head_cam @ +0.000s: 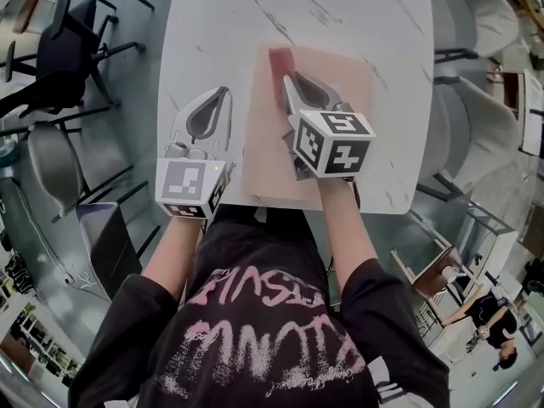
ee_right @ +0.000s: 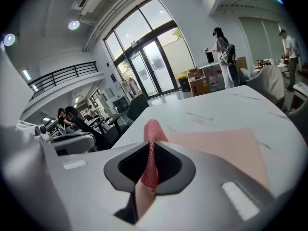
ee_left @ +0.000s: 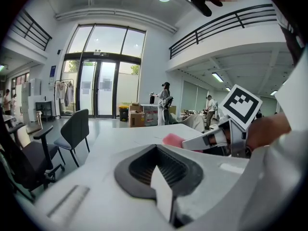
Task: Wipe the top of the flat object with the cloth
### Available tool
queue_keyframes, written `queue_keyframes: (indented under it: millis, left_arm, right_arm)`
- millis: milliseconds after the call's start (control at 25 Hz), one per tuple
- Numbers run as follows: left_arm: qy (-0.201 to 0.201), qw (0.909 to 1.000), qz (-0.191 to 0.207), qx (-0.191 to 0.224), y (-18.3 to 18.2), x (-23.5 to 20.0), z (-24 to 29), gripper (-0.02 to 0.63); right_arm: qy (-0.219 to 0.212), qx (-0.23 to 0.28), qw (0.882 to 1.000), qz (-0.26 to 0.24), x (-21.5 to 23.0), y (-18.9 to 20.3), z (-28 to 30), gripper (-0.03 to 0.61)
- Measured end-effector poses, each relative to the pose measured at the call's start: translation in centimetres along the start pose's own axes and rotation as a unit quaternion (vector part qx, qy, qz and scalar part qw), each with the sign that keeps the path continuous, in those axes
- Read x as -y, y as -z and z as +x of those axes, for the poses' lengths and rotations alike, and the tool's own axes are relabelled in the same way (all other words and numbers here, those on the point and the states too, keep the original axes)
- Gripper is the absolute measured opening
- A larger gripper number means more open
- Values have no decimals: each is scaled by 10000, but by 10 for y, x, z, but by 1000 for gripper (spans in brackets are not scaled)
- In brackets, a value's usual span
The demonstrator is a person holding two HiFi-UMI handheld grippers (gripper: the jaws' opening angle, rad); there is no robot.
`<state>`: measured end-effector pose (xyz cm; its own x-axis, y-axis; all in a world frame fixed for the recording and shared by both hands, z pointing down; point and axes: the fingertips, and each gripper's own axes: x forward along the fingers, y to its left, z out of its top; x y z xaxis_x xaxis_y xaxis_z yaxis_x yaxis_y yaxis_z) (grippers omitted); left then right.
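A flat pale-pink board (head_cam: 327,100) lies on the white marble table (head_cam: 212,24), reaching to its near edge. My right gripper (head_cam: 287,78) is over the board's left part, shut on a red mesh cloth (head_cam: 280,60) that sticks out ahead of the tips onto the board's far left corner. In the right gripper view the cloth (ee_right: 152,150) is pinched between the jaws of the right gripper (ee_right: 149,141), with the board (ee_right: 226,146) ahead to the right. My left gripper (head_cam: 224,91) is on the table left of the board, shut and empty (ee_left: 156,146); the left gripper view also shows the cloth (ee_left: 172,139).
Dark chairs (head_cam: 68,49) stand left of the table and pale chairs (head_cam: 476,32) to its right. A person (ee_right: 222,61) stands by cardboard boxes (ee_right: 204,83) far off. The table's bare top stretches beyond the board.
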<state>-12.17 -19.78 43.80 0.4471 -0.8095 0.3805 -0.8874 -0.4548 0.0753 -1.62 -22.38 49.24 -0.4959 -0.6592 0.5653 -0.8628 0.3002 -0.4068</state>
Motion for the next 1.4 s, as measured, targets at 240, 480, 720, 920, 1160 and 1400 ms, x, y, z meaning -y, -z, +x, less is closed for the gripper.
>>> queue_keyframes:
  millis: [240, 480, 720, 920, 1160, 1400]
  left_arm:
    - [152, 9999, 40, -17, 0, 14, 5, 0]
    - [303, 9995, 92, -77, 2, 30, 9, 0]
    - [393, 9991, 143, -121, 0, 41, 11, 0]
    - [413, 9989, 140, -156, -1, 46, 11, 0]
    - [379, 9991, 149, -99, -4, 47, 5, 0]
    - [233, 9996, 128, -3, -8, 40, -7, 0]
  right_arm:
    - [445, -16, 9990, 91, 35, 7, -22, 46]
    - [828, -14, 9964, 193, 71, 14, -44, 46]
    - [1238, -26, 9918, 311, 109, 22, -67, 47]
    - [1493, 22, 9878, 431, 132, 25, -85, 46]
    - [1216, 295, 9914, 375, 106, 5, -92, 46]
    - [621, 352, 9967, 398, 48, -4, -76, 46]
